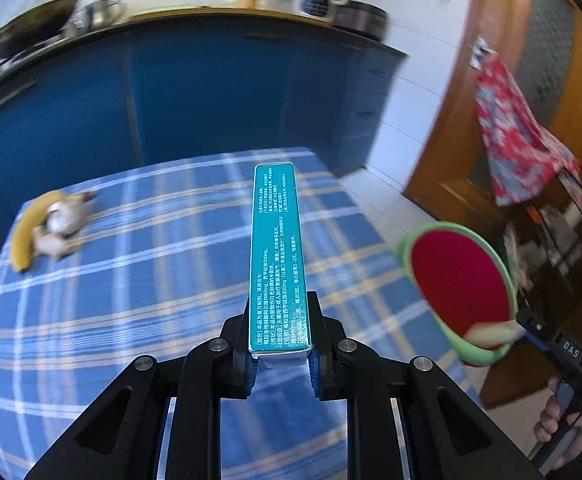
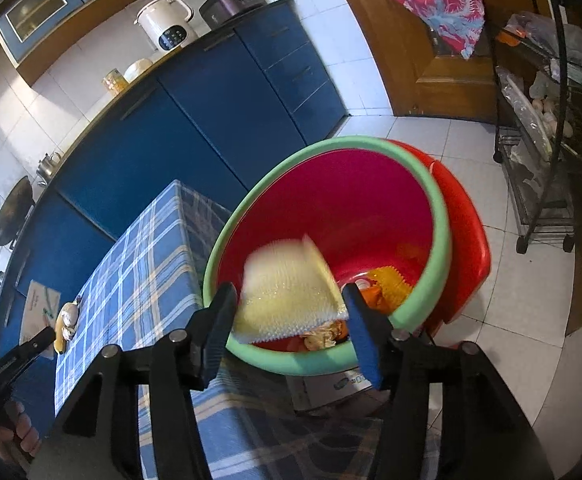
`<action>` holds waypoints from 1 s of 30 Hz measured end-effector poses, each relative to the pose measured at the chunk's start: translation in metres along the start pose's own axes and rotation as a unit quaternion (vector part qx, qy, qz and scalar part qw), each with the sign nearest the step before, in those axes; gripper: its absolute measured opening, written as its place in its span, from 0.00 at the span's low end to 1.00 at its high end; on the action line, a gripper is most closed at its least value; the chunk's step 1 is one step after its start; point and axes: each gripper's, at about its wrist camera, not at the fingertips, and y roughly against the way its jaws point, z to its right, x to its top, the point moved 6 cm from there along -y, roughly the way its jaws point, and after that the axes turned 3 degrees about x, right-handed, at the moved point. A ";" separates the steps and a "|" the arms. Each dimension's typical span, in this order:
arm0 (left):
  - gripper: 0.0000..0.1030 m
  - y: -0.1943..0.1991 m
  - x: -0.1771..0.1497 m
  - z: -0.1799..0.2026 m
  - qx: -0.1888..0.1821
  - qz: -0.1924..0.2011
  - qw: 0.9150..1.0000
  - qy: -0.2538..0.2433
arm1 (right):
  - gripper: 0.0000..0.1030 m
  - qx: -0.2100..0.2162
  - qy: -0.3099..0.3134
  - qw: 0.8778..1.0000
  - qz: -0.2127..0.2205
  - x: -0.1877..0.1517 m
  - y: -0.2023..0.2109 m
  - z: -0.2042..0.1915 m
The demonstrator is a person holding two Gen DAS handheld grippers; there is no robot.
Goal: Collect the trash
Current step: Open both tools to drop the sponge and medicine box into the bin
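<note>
Left wrist shows jaws pinching a teal box (image 1: pixel 277 256); right wrist alone shows spread jaws over the bin (image 2: pixel 331 364).

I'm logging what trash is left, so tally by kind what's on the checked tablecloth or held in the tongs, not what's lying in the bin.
Banana: 1
Garlic bulbs: 2, blurred
Teal box, in left tongs: 1
Yellow bumpy pad, between open right tongs above the bin: 1
Total: 5
</note>
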 end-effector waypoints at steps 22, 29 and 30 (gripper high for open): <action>0.29 -0.084 -0.023 0.175 -0.084 -0.068 0.987 -0.118 | 0.61 -0.004 -0.032 0.999 0.026 0.008 0.039 0.055; 0.55 -0.077 -0.023 0.175 -0.066 -0.051 0.988 -0.127 | 0.65 -0.008 -0.035 0.999 0.020 0.006 0.036 0.059; 0.55 -0.074 -0.023 0.173 -0.064 -0.049 0.989 -0.126 | 0.66 -0.009 -0.034 0.999 0.019 0.004 0.037 0.057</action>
